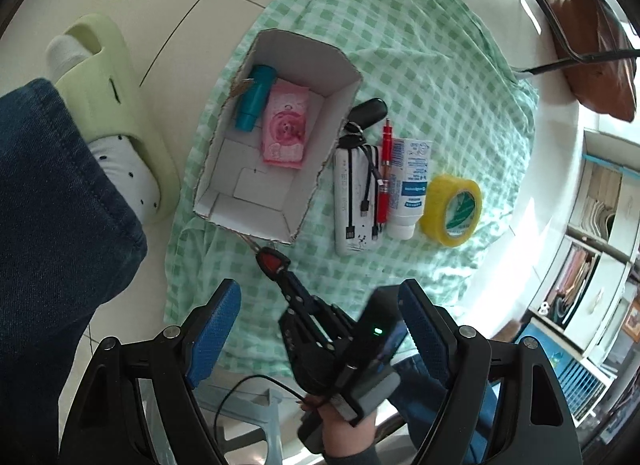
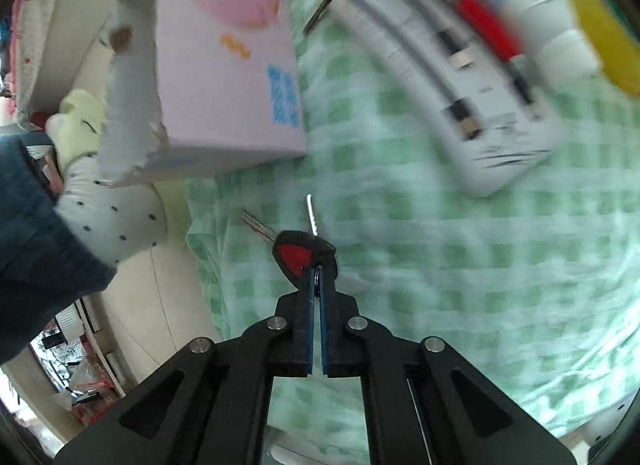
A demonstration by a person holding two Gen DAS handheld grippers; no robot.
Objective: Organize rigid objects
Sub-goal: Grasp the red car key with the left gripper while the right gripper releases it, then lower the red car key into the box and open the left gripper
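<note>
Keys with a red-and-black plastic fob (image 2: 301, 255) sit pinched between the pressed-together blue pads of the right tongs (image 2: 317, 271), metal blades fanning out ahead of the tips above a rumpled green-and-white checked cloth (image 2: 460, 285). The left tongs (image 1: 316, 317) hang spread wide with nothing between their textured blue pads, looking down on the right tool and the fob at its tip. Just beyond the fob stands an open white cardboard box (image 1: 280, 221) with ragged, torn edges; inside lie a teal cylinder (image 1: 254, 97) and a flat pink packet (image 1: 285, 129) side by side. To the right of the box, in a tight row on the cloth, are a white power bank (image 1: 352, 193) wrapped in black cables, a slim red pen (image 1: 385, 169), a white squeeze tube (image 1: 410, 181) with blue print and a roll of yellow tape (image 1: 452, 209). A black key fob (image 1: 370, 110) rests at the far end of the power bank. Left of the box, a dotted white sock in a pale green slipper (image 1: 120, 105) stands on the tiled floor.
</note>
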